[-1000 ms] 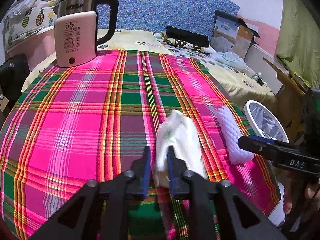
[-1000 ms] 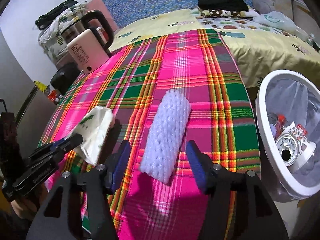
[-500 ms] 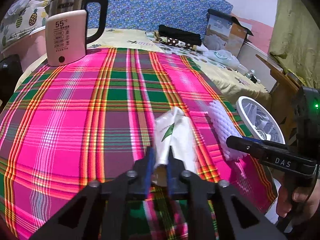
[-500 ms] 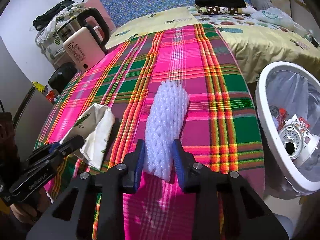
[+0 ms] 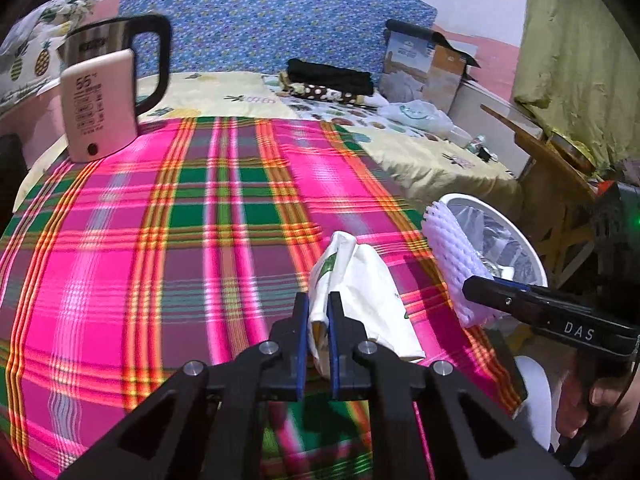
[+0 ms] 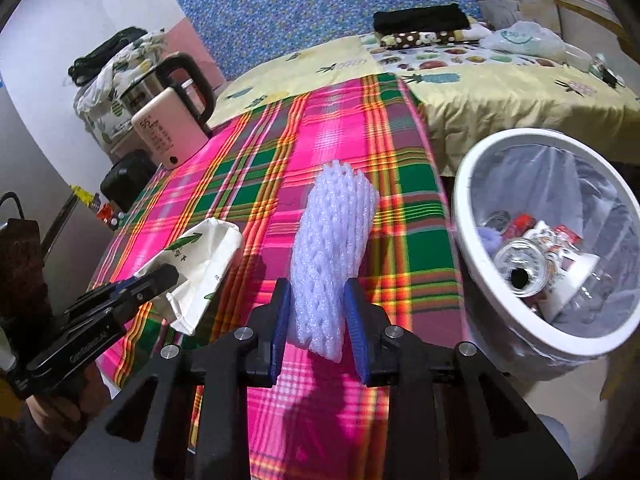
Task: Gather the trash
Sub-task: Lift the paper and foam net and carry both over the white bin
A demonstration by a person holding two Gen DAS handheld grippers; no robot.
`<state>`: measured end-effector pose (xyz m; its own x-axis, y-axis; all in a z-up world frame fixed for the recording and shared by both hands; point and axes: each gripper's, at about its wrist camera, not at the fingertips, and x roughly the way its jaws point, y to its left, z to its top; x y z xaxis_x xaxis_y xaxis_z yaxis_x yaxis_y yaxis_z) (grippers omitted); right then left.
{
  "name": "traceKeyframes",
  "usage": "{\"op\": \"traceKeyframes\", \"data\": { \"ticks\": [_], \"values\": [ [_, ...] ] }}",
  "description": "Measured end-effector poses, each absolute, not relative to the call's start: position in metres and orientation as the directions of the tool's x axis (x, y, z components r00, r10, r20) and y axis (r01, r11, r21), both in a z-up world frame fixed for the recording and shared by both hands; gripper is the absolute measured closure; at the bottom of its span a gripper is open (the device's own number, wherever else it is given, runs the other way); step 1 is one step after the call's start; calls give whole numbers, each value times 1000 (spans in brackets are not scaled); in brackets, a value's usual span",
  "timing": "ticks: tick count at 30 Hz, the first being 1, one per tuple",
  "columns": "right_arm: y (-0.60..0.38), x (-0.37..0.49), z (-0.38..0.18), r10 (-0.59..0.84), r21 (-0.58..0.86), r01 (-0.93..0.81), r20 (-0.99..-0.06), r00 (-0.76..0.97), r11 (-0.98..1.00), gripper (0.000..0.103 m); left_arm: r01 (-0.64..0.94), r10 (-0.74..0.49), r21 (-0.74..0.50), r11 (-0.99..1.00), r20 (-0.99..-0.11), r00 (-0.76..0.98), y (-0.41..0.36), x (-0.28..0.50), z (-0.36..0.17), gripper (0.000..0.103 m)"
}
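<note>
— What has the left gripper (image 5: 318,312) got?

— The white paper bag (image 5: 360,292) with the green leaf print. Its jaws are clenched on the bag's near end, the paper pinched thin between the blue pads, and the rest of the bag sticks out ahead of them over the plaid cloth (image 5: 160,248) on the bench.

— And the right gripper (image 6: 316,312)?

— Grasping the white foam net sleeve (image 6: 332,248). The jaws squeeze its lower end from both sides and the sleeve stands up tilted between them, clear of the cloth at its top.

— Where is all that relative to the bin?

— The white bin (image 6: 464,216), lined with a clear bag, stands just off the bench's edge. The foam sleeve is the nearer piece, just beside the bin's rim; the paper bag is on the sleeve's far side from the bin. Inside the bin I see a can (image 6: 520,264) and some wrappers.

— Anything else on the bench?

— A kettle (image 6: 172,120) with a pale panel reading 55, at the corner well apart from the bin. A bed with a yellow fruit-print sheet (image 6: 500,88) lies behind the bin.
</note>
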<state>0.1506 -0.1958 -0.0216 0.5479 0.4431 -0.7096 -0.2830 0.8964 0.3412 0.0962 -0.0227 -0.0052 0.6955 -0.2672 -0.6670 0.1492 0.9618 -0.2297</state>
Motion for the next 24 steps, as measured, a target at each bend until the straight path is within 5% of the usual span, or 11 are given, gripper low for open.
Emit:
{"op": "traceKeyframes", "data": {
  "ticks": [24],
  "values": [
    [-302, 141, -15, 266, 335, -26, -698, 664, 942, 75, 409, -434, -197, 891, -633, 641, -154, 146, 22, 94]
  ]
}}
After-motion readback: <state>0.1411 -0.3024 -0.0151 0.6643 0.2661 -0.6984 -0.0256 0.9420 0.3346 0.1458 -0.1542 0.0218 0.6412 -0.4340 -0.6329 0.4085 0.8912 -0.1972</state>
